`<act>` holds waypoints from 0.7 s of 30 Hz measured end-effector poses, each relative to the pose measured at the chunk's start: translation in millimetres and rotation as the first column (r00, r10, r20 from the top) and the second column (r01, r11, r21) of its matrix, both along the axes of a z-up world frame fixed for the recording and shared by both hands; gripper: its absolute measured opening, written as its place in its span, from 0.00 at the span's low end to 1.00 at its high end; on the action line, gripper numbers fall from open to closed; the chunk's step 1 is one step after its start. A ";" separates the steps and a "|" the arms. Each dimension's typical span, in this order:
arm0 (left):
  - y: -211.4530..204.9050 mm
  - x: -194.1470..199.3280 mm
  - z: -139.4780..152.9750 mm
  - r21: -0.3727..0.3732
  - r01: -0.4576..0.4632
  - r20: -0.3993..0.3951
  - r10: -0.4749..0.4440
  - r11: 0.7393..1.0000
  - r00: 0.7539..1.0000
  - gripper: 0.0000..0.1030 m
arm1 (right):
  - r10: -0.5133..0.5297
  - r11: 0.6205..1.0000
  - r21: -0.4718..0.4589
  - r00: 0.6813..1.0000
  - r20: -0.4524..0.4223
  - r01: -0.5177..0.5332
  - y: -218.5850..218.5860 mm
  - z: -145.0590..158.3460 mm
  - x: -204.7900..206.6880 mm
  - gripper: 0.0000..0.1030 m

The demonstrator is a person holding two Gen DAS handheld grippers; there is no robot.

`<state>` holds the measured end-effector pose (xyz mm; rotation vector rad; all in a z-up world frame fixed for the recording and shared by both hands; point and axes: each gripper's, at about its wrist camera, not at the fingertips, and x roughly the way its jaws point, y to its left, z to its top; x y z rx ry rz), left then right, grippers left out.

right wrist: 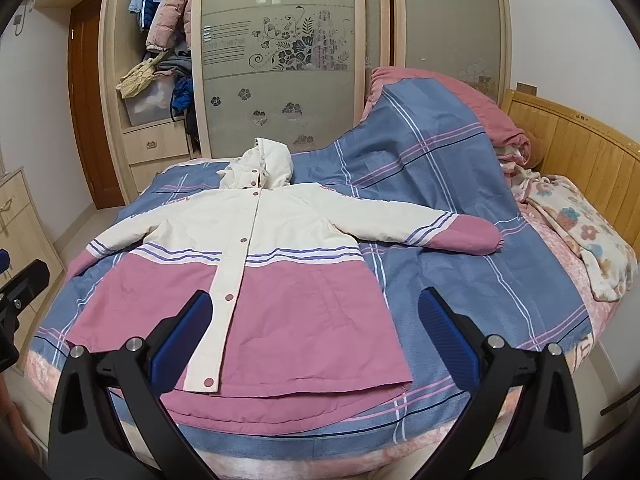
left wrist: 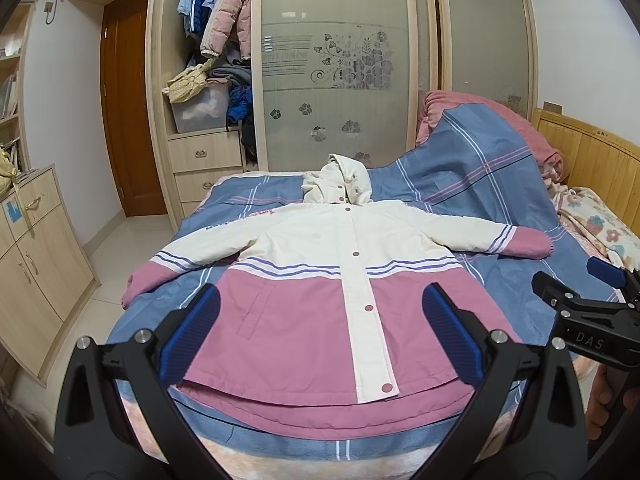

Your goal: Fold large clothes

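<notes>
Far left of the left wrist view: a pale wooden cabinet (left wrist: pixel 36 264), then a brown door (left wrist: pixel 128 112), then an open wardrobe (left wrist: pixel 208 80) stuffed with hung and piled garments.

Centre of both views: a pink-and-cream hooded jacket (left wrist: pixel 320 280), spread face up on a blue plaid bedspread (left wrist: pixel 500 184), snapped shut down the front, hem toward the cameras, hood (left wrist: pixel 346 180) toward the wardrobe. Left sleeve (left wrist: pixel 180 256) angled out and down toward the bed's left edge; right sleeve (left wrist: pixel 500 236) stretched toward the right of the frame, pink cuff lying flat on the bedspread. No crease, no tuck, no overlap anywhere on the garment.

Lower foreground of the left wrist view: left gripper (left wrist: pixel 320 332), released, jaws wide apart, hovering above the hem and not touching cloth. Lower foreground of the right wrist view: right gripper (right wrist: pixel 310 336), likewise spread wide and holding nothing, poised over the jacket's right half and the bare bedspread beside it.

Right side: a heaped quilt in pink and blue, a floral blanket (right wrist: pixel 588 240), then a wooden headboard (right wrist: pixel 580 148) at the frame's far right.

Judged from this layout: only the laying-out done, folding proper not yet begun. Left to do, most likely: both sleeves brought in across the chest, hood turned down, sides or hem folded over into a compact bundle.
</notes>
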<state>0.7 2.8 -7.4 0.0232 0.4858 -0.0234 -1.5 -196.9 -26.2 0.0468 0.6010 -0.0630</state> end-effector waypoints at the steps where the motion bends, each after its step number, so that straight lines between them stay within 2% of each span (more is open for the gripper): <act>1: -0.1 0.2 -0.4 -0.003 0.002 -0.001 -0.002 1.000 1.000 0.98 | 0.001 1.000 -0.001 1.000 0.000 -0.001 -0.1 0.1 -0.1 0.99; 9: -3.9 -1.4 -1.7 0.016 0.012 0.003 -0.012 1.000 1.000 0.98 | 0.005 1.000 0.012 1.000 0.008 -0.005 0.6 0.3 -1.2 0.99; 15: 3.2 -0.1 -0.9 -0.020 -0.068 0.055 0.069 0.997 0.996 0.98 | 0.016 1.000 0.017 1.000 0.025 -0.016 -1.9 -1.8 -1.3 0.99; 17: 7.5 7.2 -6.3 -0.034 -0.081 0.040 0.082 0.996 0.996 0.98 | 0.025 1.000 0.015 0.999 0.034 -0.025 -3.3 -4.8 1.6 0.99; 21: 18.8 38.9 -30.0 -0.062 -0.089 -0.047 0.086 0.994 0.995 0.98 | 0.077 0.997 0.004 0.997 0.008 -0.077 -8.5 -22.1 21.4 0.99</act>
